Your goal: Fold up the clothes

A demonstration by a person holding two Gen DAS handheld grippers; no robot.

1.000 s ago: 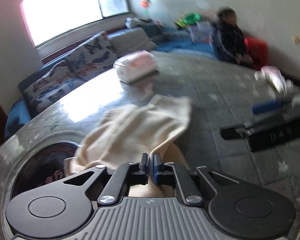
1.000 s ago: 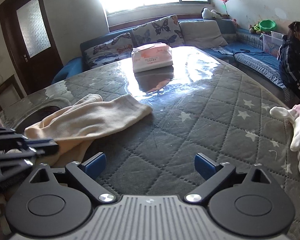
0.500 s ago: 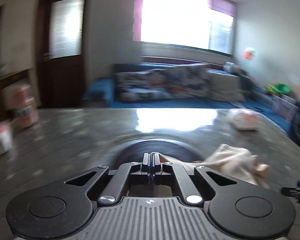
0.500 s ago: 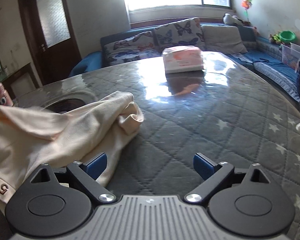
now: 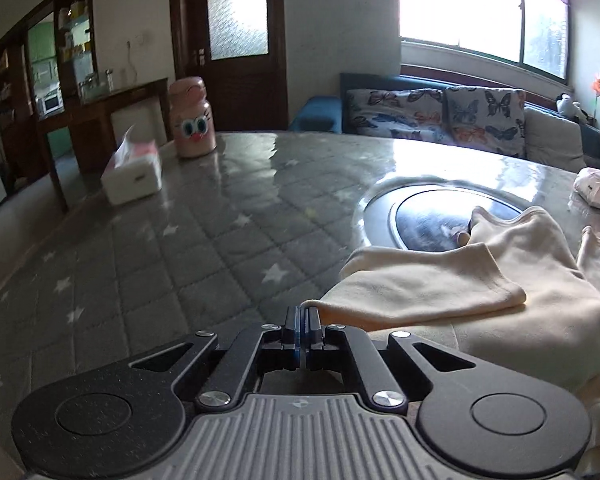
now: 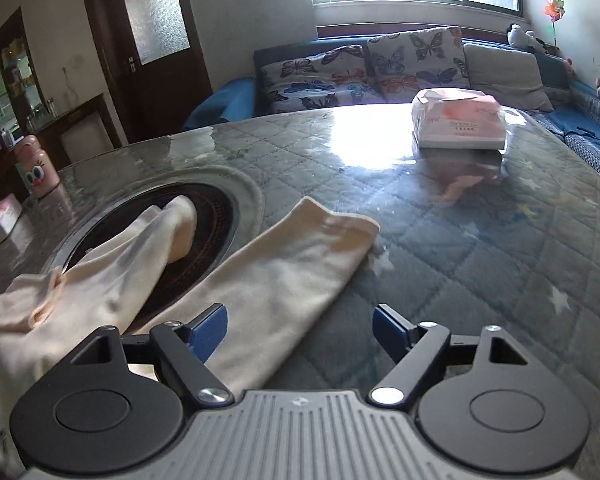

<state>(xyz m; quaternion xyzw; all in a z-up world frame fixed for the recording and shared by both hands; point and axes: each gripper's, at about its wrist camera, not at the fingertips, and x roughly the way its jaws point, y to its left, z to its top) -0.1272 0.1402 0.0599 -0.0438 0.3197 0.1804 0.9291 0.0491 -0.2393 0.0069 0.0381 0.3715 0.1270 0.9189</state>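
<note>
A cream garment (image 6: 300, 264) lies on the grey quilted table (image 6: 479, 248), its two long parts spread apart. One part (image 6: 140, 248) drapes over the dark round inset (image 6: 216, 216). In the left wrist view the garment (image 5: 459, 292) stretches off to the right, and a corner of it runs into my left gripper (image 5: 301, 326), which is shut on that edge. My right gripper (image 6: 300, 328) stands open low over the table. Its left finger (image 6: 210, 326) hangs over the nearer cloth part; its right finger (image 6: 391, 328) is over bare table.
A pink-and-white tissue pack (image 6: 457, 124) sits at the far right of the table. A pink bottle with cartoon eyes (image 5: 192, 118) and a white tissue box (image 5: 134, 172) stand at the far left. A sofa with butterfly cushions (image 6: 379, 68) lies beyond.
My left gripper swung left while holding the cloth edge, and the bunched garment has been drawn out flat with two parts spread. The right gripper stayed open and turned slightly left.
</note>
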